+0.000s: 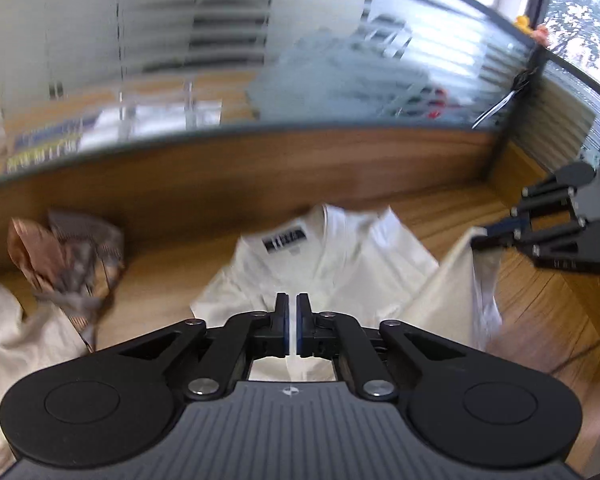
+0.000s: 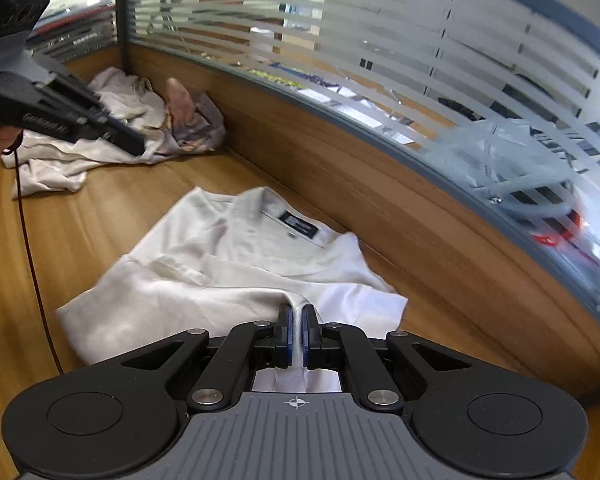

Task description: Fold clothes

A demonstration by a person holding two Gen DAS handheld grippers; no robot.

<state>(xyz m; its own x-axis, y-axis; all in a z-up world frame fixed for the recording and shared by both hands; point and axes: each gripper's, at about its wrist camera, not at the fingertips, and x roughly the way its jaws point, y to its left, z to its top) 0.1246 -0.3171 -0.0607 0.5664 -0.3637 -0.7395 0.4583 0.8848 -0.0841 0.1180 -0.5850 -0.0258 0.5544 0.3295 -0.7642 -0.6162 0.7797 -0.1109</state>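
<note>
A white shirt with a dark neck label lies on the wooden desk, collar toward the partition. My left gripper is shut on a fold of the shirt's near edge. My right gripper is shut on another part of the white shirt and lifts that fabric off the desk. In the left wrist view the right gripper shows at the far right with white cloth hanging from it. In the right wrist view the left gripper shows at the upper left.
A heap of other clothes, white and brown patterned, lies at the desk's left corner; it also shows in the left wrist view. A wood and frosted glass partition borders the desk. A thin cable runs across the desk.
</note>
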